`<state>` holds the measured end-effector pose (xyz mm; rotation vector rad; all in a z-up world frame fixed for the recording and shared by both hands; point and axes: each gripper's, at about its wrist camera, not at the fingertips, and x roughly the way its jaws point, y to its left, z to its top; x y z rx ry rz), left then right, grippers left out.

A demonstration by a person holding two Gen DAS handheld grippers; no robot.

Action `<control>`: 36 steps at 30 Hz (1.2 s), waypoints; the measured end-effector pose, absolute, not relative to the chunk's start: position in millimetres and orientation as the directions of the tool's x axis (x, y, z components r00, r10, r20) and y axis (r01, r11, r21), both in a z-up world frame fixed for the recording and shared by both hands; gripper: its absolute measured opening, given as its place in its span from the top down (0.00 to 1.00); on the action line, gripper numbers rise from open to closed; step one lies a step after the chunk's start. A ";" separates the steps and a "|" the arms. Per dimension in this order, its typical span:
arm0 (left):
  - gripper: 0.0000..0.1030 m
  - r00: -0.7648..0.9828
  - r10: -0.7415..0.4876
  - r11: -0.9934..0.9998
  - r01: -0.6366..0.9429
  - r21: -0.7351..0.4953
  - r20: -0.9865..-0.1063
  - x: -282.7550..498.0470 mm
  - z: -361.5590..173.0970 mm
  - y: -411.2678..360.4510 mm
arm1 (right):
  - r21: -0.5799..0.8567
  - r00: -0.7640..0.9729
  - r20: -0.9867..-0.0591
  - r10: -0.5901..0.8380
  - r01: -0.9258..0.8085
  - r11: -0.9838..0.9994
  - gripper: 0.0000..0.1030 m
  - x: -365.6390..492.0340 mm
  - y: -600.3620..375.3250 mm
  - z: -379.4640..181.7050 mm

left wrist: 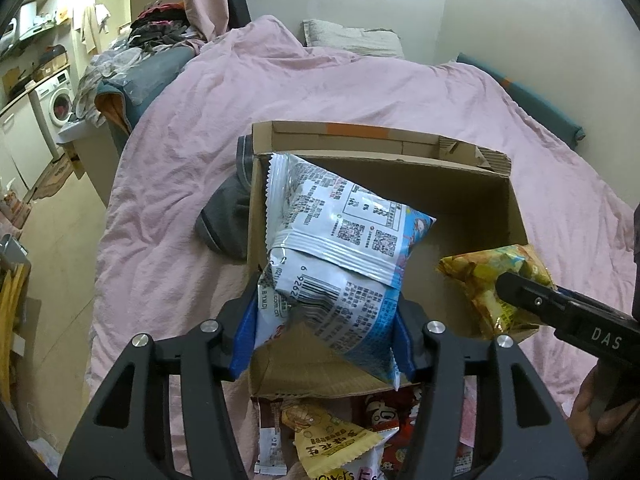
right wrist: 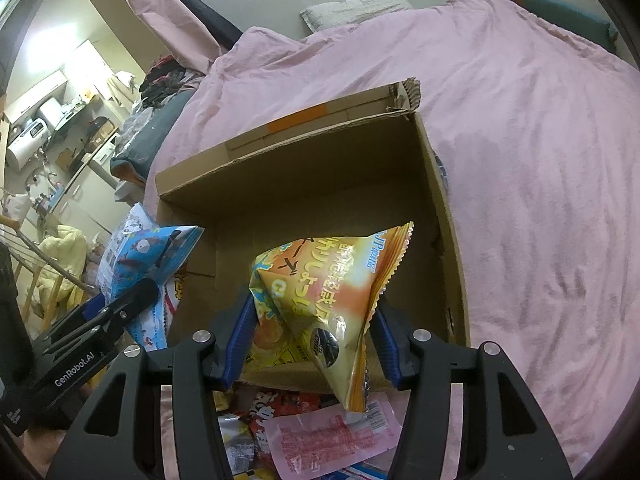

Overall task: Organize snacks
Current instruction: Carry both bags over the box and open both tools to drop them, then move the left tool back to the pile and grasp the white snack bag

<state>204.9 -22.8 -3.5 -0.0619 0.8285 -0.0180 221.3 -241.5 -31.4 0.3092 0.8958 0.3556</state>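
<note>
One rumpled pink duvet, washing machine beyond

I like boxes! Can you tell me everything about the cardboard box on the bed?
The box is plain brown cardboard, open on top, with an orange tape strip on its far flap and a torn, crumpled far corner. It sits on the pink blanket, and its inside looks bare. A blue bag in the left tool and a yellow bag in the right tool hang over it. More snacks lie before its near wall.

loose snack packets cut off below, box floor partly hidden
</note>
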 end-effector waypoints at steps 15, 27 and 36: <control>0.16 0.672 -0.060 0.997 -0.001 -0.081 -0.738 202.4 0.2 -20.5 | 0.407 0.574 -0.693 0.435 -0.186 0.894 0.44 221.1 -240.2 -28.0; 0.13 0.682 -0.048 0.998 -0.005 -0.070 -0.730 199.6 1.5 -22.0 | 0.415 0.599 -0.675 0.431 -0.175 0.893 0.04 218.3 -245.2 -23.3; 0.13 0.690 -0.041 0.997 -0.015 -0.071 -0.723 195.4 4.9 -17.9 | 0.402 0.608 -0.667 0.431 -0.194 0.895 0.04 215.6 -243.2 -18.5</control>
